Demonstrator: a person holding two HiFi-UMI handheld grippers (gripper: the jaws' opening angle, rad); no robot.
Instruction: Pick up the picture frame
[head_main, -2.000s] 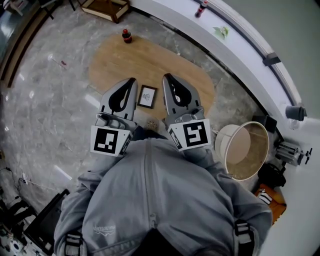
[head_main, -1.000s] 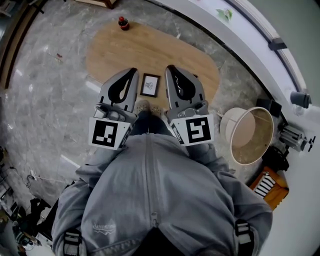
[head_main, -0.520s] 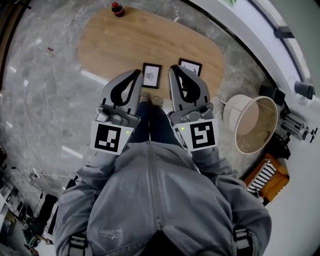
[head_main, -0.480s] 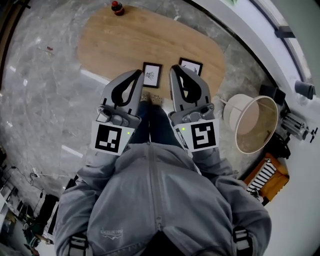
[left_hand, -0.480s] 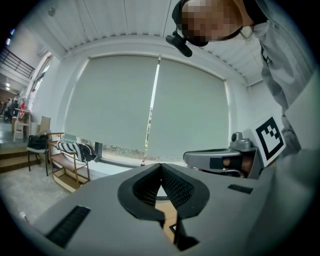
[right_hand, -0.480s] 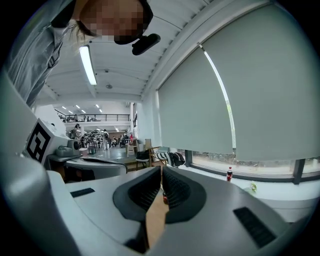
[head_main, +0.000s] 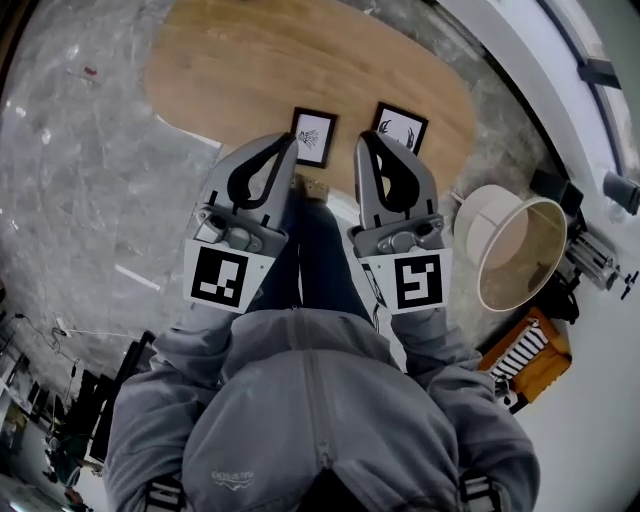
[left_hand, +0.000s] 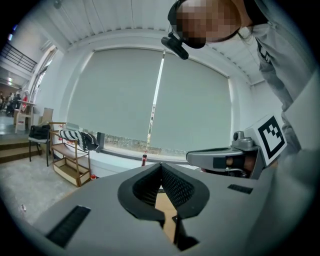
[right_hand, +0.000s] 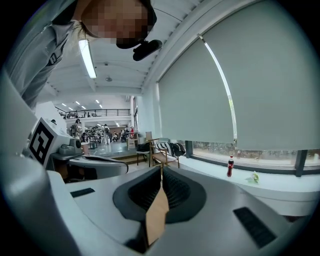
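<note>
Fingers (left_hand: 145, 187) on the left gripper (head_main: 283, 148) were pinched fully together with nothing in them. Same deal on the right gripper (head_main: 372, 142), fingers (right_hand: 142, 192) closed on air. Both were side by side over the near edge of the wooden table (head_main: 240, 60). One picture frame (head_main: 314, 137) was on the table just past the tips, between the grippers. A second frame (head_main: 400, 126) was to its right, with a lampshade (head_main: 465, 228) on the floor further right.

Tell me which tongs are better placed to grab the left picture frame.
Probably left: in the head view the left tongs end just beside the left picture frame, while the right tongs line up with the other picture frame. Both shut.
</note>
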